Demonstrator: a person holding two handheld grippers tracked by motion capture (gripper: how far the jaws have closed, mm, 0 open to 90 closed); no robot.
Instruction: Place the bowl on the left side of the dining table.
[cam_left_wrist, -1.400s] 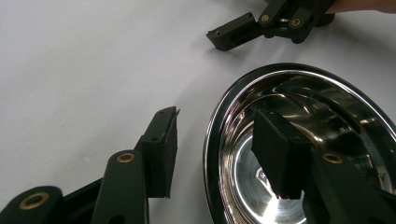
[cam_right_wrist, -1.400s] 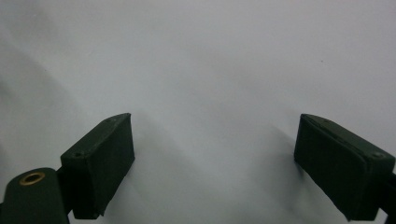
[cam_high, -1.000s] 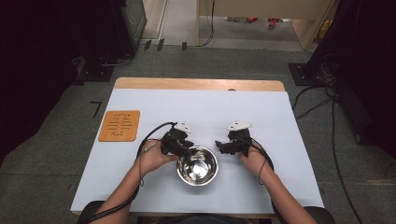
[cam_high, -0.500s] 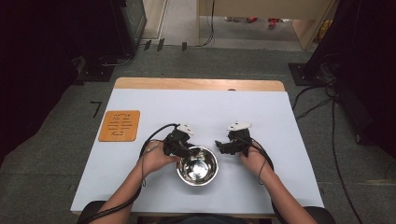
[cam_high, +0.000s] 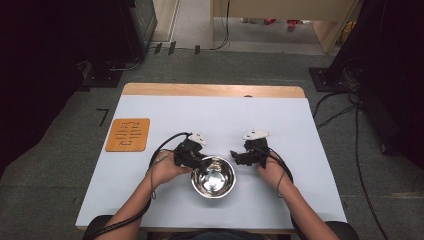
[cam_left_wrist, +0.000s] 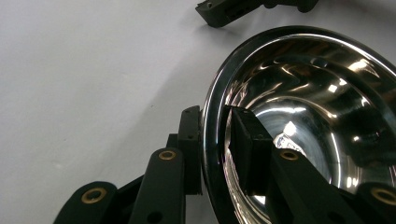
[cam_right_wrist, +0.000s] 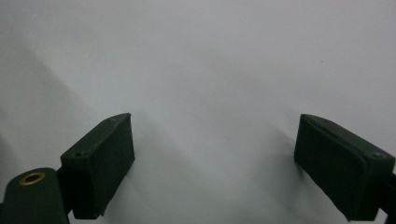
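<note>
Left hand-held gripper (cam_left_wrist: 212, 140): jaws have just been closing and now straddle the rim of the steel bowl (cam_left_wrist: 299, 107), one pad outside the wall, one inside; they look pressed on it.
Steel bowl: on the bench (cam_high: 300, 130), between the two hand-held grippers, its rim in the left one's jaws.
Right hand-held gripper (cam_right_wrist: 212, 163): jaws wide apart, nothing between them, over bare bench surface; just beside the bowl's far side.
Orange mat (cam_high: 128, 134): well apart, beyond the left hand-held gripper, near the bench edge.
</note>
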